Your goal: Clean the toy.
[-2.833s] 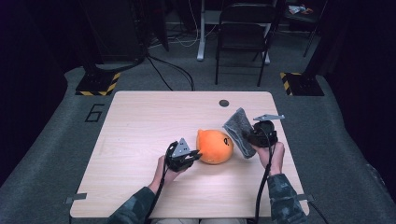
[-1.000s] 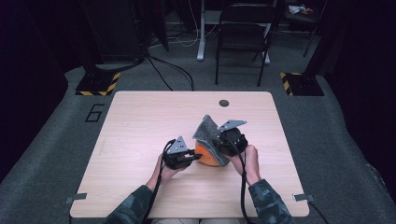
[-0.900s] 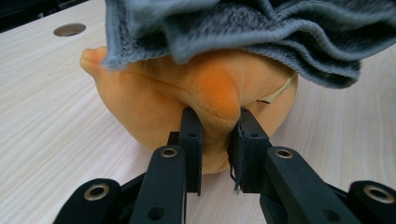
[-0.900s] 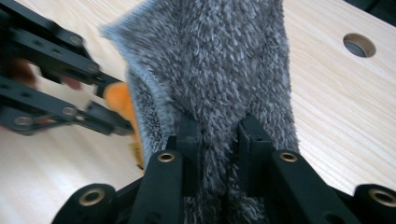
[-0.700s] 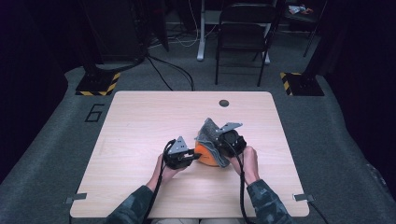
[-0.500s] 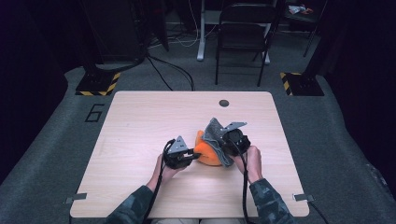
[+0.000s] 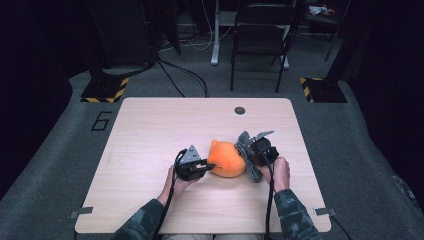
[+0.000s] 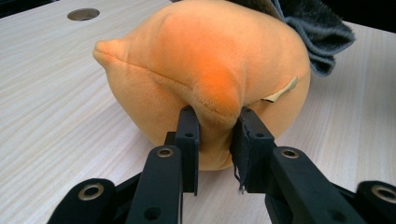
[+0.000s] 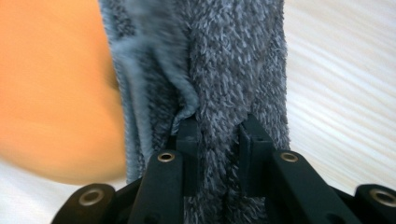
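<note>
A round orange plush toy (image 7: 227,159) lies on the wooden table (image 7: 150,130), near its front middle. My left gripper (image 7: 204,166) is at the toy's left side, shut on a pinched fold of the orange plush (image 8: 210,60); in the left gripper view that gripper (image 8: 215,140) has the fold squeezed between both pads. A fuzzy grey cloth (image 7: 250,167) rests against the toy's right side. My right gripper (image 7: 248,155) is shut on it. In the right gripper view that gripper (image 9: 217,144) clamps the grey cloth (image 9: 233,70), with the orange toy (image 9: 51,93) just left of it.
A round cable hole (image 7: 240,110) sits at the table's far edge. Beyond the table stand a dark folding chair (image 7: 260,45) and yellow-black striped floor bases (image 7: 102,90). Bare tabletop stretches to the left and far side of the toy.
My right gripper has carried the grey cloth down from over the toy's top to its right side, uncovering more orange. The left gripper has kept its place on the toy.
</note>
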A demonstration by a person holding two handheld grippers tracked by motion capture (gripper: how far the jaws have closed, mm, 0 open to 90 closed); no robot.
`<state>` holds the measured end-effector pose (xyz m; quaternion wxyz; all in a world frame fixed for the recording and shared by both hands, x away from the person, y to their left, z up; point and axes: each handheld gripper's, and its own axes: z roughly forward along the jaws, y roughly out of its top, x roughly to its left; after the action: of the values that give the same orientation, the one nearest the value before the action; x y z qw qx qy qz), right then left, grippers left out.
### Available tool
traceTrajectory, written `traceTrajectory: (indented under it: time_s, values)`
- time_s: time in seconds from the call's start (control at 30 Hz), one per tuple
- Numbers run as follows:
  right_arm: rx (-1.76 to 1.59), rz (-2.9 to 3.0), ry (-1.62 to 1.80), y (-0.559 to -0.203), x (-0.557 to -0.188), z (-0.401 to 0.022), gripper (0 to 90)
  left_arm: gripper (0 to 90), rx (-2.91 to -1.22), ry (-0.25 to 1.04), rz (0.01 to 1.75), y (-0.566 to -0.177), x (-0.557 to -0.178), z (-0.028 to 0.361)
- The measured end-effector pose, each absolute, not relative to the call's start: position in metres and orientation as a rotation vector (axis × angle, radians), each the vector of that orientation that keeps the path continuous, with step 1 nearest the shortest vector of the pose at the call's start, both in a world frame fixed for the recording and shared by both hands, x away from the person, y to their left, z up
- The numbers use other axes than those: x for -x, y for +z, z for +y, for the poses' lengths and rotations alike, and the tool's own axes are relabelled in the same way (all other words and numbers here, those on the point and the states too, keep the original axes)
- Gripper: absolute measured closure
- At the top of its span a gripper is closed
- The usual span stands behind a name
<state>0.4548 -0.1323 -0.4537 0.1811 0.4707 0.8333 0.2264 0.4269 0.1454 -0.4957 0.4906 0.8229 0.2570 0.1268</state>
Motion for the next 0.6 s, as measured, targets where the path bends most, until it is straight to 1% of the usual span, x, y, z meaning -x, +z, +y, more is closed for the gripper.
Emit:
traceTrajectory:
  time_s: [0.13,0.2,0.27,0.43,0.6]
  values:
    - [-1.392,2.400,0.545,-0.480,-0.463,-0.140,73.6,73.1,-1.982,0.298,0.628,-0.497,-0.429,0.148]
    - [-1.408,2.393,0.566,-0.479,-0.465,-0.143,73.7,73.0,-1.981,0.302,0.624,-0.496,-0.427,0.146]
    - [-1.401,2.367,0.592,-0.468,-0.464,-0.146,73.8,73.0,-1.988,0.295,0.616,-0.496,-0.427,0.146]
    - [-1.358,2.284,0.729,-0.433,-0.455,-0.154,73.8,72.8,-1.995,0.326,0.602,-0.495,-0.425,0.144]
    - [-1.305,2.253,0.931,-0.399,-0.442,-0.148,73.8,72.5,-2.014,0.341,0.571,-0.493,-0.422,0.141]
